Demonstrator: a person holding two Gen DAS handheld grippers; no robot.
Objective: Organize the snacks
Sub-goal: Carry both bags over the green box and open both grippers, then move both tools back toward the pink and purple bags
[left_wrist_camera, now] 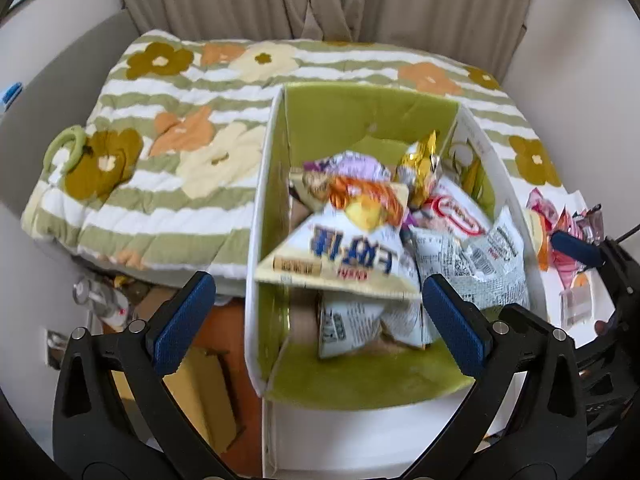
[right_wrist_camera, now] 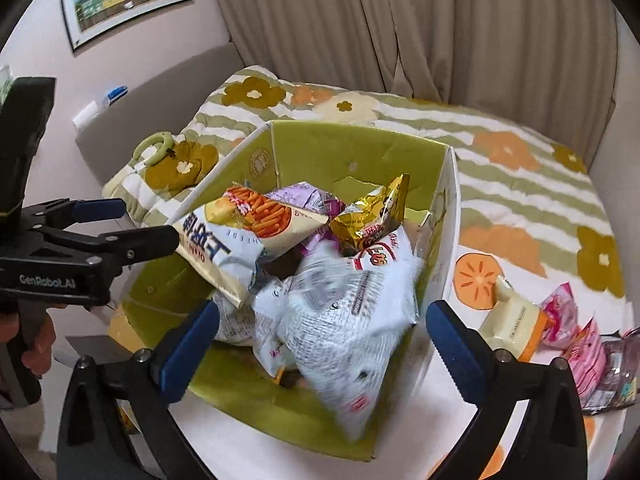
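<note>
Most of the snacks (right_wrist_camera: 320, 264) are already piled in the green box (left_wrist_camera: 360, 120). A white bag (right_wrist_camera: 352, 320) at the front of the pile looks blurry, maybe just dropped in. The right tongs (right_wrist_camera: 320, 344) are wide apart with nothing pinched. The left tongs (left_wrist_camera: 316, 312) are wide apart and empty too. At about 4 o'clock from the box, a few pink packets (right_wrist_camera: 576, 336) and a cream one (right_wrist_camera: 508, 316) lie on the table. Those are left to put away, I think.
</note>
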